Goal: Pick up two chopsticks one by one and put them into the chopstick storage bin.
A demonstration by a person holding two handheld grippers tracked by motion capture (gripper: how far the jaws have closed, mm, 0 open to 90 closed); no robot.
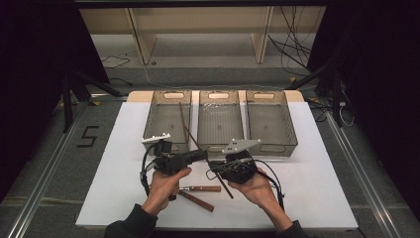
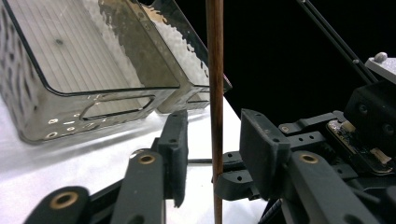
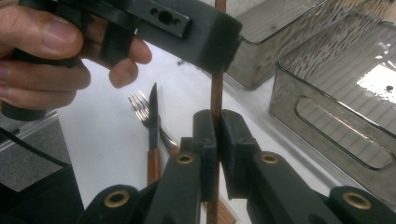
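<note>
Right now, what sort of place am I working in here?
Likely a lab recording bench, not a kitchen: a white table with three clear bins, loose cables on the floor, dark screens at the sides, and bare wooden shelving behind.

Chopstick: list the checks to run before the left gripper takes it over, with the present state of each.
1. Right gripper clamped on the chopstick: ok, both pads press on it.
2. Chopstick between the jaws of the left gripper: ok.
3. Left pads pressing on the chopstick: not ok, a gap shows on each side.
4. Chopstick's upper end clear of the left bin: cannot tell.
5. Knife and fork out of the way: ok, they lie on the table below the grippers.
</note>
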